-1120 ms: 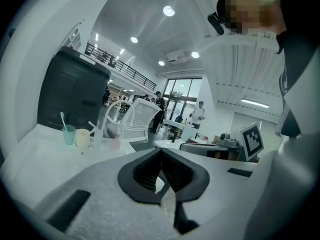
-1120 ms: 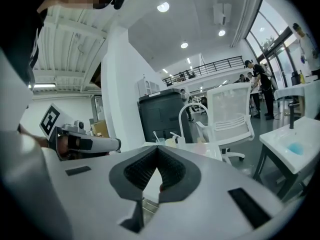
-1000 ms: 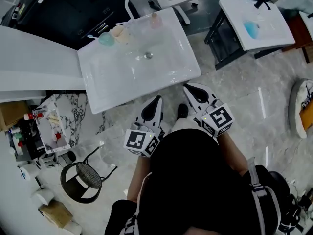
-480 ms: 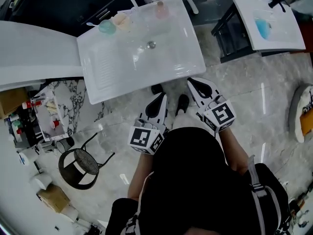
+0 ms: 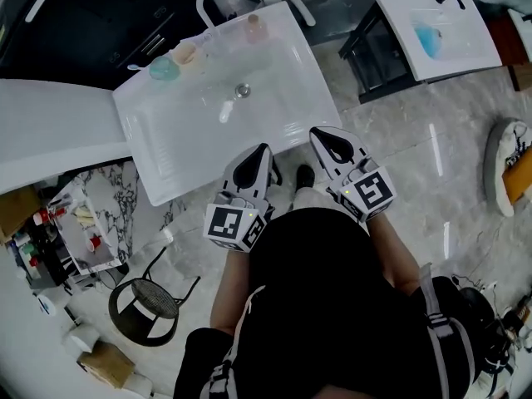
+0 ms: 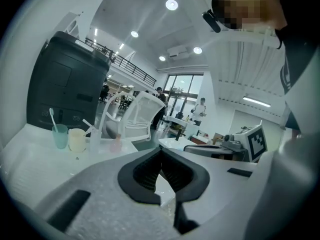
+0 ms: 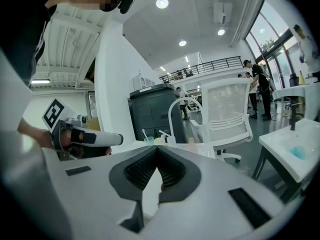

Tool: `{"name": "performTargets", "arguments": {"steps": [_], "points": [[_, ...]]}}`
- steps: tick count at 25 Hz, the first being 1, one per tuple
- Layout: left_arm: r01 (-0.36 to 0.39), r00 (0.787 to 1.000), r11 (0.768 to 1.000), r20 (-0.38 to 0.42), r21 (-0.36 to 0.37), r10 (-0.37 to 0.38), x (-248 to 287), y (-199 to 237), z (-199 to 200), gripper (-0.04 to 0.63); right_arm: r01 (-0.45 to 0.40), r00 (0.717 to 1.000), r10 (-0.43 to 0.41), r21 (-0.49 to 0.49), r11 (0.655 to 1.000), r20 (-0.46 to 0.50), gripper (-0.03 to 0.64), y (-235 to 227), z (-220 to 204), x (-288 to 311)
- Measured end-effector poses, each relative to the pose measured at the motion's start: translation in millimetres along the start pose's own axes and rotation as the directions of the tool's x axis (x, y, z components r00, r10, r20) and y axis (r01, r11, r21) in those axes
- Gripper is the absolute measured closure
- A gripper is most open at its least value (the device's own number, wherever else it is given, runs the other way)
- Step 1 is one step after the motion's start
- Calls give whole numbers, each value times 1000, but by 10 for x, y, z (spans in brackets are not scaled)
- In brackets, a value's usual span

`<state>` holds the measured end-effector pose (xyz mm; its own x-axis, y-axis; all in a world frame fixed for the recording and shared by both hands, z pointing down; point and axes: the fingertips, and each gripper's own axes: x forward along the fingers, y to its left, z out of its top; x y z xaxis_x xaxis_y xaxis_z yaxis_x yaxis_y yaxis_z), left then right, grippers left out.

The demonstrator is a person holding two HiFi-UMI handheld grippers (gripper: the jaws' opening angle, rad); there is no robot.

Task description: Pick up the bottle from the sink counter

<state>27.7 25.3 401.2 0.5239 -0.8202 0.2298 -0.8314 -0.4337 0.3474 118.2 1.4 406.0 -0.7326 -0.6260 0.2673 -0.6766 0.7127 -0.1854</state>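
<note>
The pinkish bottle (image 5: 255, 29) stands upright on the far rim of the sink counter (image 5: 179, 171), across the basin from me, with a cream cup (image 5: 186, 54) and a teal cup (image 5: 164, 68) further along that edge. My left gripper (image 5: 258, 155) and right gripper (image 5: 324, 136) hang at the near edge, both with tongs pressed together on nothing. If I reach over without spreading one first, I'd expect its closed tip to tip the bottle over or push it off the back.

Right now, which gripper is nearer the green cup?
Left. The left gripper is at the sink's front edge, across from the cup; the right gripper is farther right.
</note>
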Motion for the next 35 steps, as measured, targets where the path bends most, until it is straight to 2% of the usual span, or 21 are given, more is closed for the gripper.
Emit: {"name": "performTargets", "arguments": {"steps": [5, 13, 19, 26, 35], "points": [[40, 999, 999, -20, 36, -40, 216, 321, 166, 577, 44, 999, -44, 11, 999, 4, 612, -12, 119, 328], [136, 990, 990, -44, -33, -137, 432, 921, 263, 577, 115, 993, -116, 33, 993, 2, 612, -79, 200, 1038], [177, 982, 984, -67, -21, -178, 586, 1170, 244, 577, 150, 989, -149, 44, 988, -20, 612, -160, 126, 1348], [220, 970, 975, -100, -36, -223, 694, 1353, 73, 577, 190, 981, -188, 26, 981, -51, 611, -295, 6, 1600], [243, 961, 969, -127, -40, -246, 887, 1567, -170, 577, 183, 981, -181, 21, 983, -70, 588, -468, -123, 1914]]}}
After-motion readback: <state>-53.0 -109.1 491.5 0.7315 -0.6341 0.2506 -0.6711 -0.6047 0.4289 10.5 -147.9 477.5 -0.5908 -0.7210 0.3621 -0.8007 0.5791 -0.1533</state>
